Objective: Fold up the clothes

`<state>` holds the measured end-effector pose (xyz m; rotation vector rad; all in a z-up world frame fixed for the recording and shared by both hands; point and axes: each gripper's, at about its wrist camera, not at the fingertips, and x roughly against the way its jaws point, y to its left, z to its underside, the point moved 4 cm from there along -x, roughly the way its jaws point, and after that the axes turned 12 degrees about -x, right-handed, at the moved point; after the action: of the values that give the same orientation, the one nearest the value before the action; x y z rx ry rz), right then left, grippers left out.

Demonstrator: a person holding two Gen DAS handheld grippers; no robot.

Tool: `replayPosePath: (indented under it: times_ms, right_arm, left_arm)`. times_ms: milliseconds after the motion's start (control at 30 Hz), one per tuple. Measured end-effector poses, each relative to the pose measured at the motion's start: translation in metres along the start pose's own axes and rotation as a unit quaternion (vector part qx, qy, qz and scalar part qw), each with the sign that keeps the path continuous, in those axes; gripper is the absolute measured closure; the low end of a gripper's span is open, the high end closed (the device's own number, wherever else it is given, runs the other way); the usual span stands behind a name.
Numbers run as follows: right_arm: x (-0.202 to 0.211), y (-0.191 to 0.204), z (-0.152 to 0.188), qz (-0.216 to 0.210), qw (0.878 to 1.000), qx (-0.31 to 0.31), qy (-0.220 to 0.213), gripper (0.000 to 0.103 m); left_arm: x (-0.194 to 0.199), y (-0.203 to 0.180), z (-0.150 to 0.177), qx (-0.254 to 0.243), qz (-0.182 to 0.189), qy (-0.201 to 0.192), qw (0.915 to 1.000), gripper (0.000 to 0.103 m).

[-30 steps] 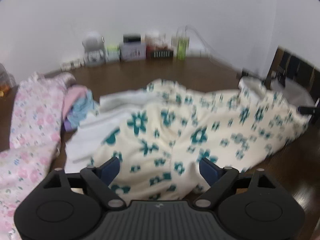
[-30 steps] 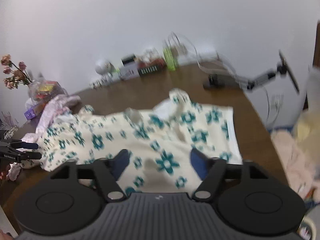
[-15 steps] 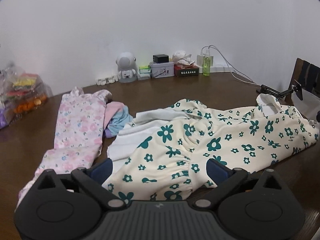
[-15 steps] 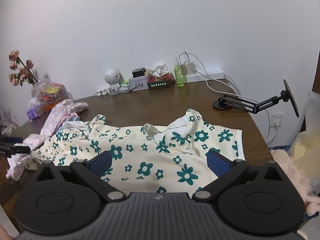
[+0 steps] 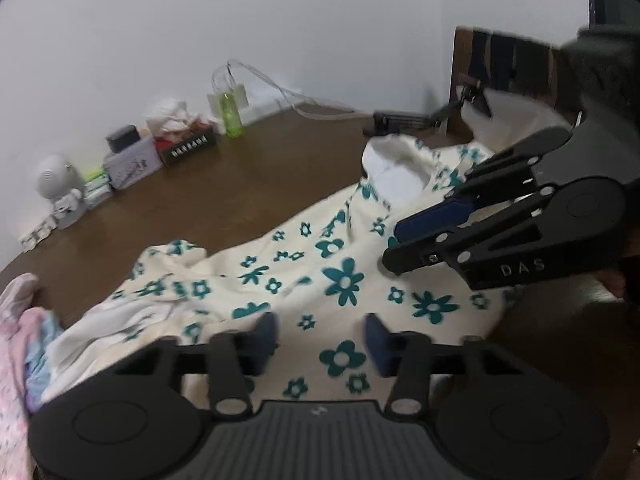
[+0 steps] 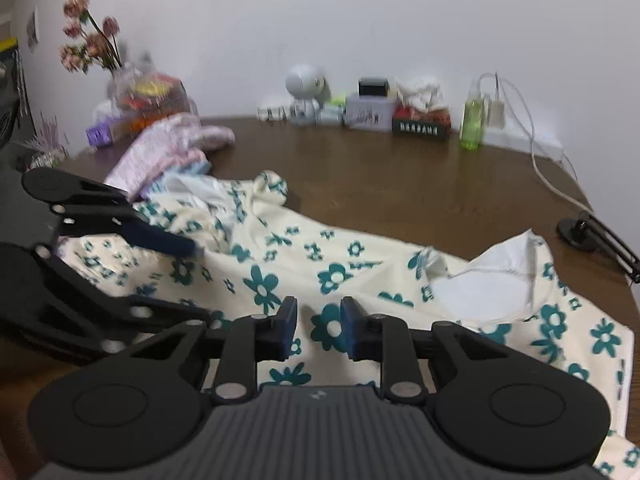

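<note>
A cream garment with teal flowers [image 5: 340,276] lies spread and rumpled on the brown table [image 5: 240,200], its white-lined neck opening [image 6: 480,292] to the right. My left gripper [image 5: 322,342] hovers low over the cloth's near part. Its jaws are closing, with flowered cloth in the gap but not pinched. My right gripper [image 6: 320,326] is over the middle of the garment [image 6: 360,272]. Its jaws are also closing to a narrow gap over a flower print. Each gripper shows in the other view: the right gripper [image 5: 404,240] at the right edge, the left gripper [image 6: 196,280] at the left edge.
A pink floral clothes pile [image 6: 168,148] lies at the garment's left end. Along the wall stand a white toy robot [image 6: 304,92], boxes [image 6: 368,112], a green bottle [image 6: 472,120] and dried flowers [image 6: 88,36]. A black holder arm [image 6: 592,236] rests at the table's right edge.
Both grippers have swung in over the flowered garment toward each other, so each now appears in the other's view. Both pairs of jaws have narrowed from wide open.
</note>
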<state>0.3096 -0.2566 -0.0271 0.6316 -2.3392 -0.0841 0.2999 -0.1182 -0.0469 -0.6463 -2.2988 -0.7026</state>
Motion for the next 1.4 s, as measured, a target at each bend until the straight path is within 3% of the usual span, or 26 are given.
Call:
replayPosePath:
  times_ms: [233, 400, 500, 800, 967, 1067, 1233, 1400]
  right_arm:
    - [0.008, -0.054, 0.011, 0.042, 0.999, -0.033, -0.008, 0.082]
    - [0.030, -0.098, 0.027, 0.054, 0.997, -0.050, -0.015, 0.087]
    - [0.046, -0.116, 0.033, 0.065, 0.996, -0.054, -0.029, 0.087]
    - [0.065, -0.124, 0.040, 0.082, 0.994, -0.050, -0.047, 0.087]
    - [0.079, -0.116, 0.045, 0.085, 0.993, -0.054, -0.060, 0.079]
    - [0.081, -0.112, 0.052, 0.093, 0.993, -0.046, -0.049, 0.078]
    - [0.080, -0.128, 0.057, 0.101, 0.992, -0.066, -0.047, 0.078]
    - [0.081, -0.145, 0.059, 0.099, 0.990, -0.094, -0.046, 0.071]
  left_arm:
    - [-0.011, 0.042, 0.020, 0.082, 0.012, -0.001, 0.9965, 0.079]
    - [0.003, 0.069, 0.049, 0.116, -0.001, 0.010, 0.9932, 0.078]
    - [0.018, 0.081, 0.067, 0.138, 0.012, 0.006, 0.9903, 0.081]
    - [0.077, 0.100, 0.121, 0.151, -0.067, 0.030, 0.9857, 0.065]
    - [0.100, 0.095, 0.141, 0.152, -0.057, 0.032, 0.9862, 0.065]
    - [0.098, 0.086, 0.149, 0.136, -0.072, 0.050, 0.9869, 0.064]
    - [0.092, 0.104, 0.167, 0.169, -0.082, 0.040, 0.9814, 0.044]
    - [0.091, 0.115, 0.175, 0.180, -0.091, 0.030, 0.9791, 0.038]
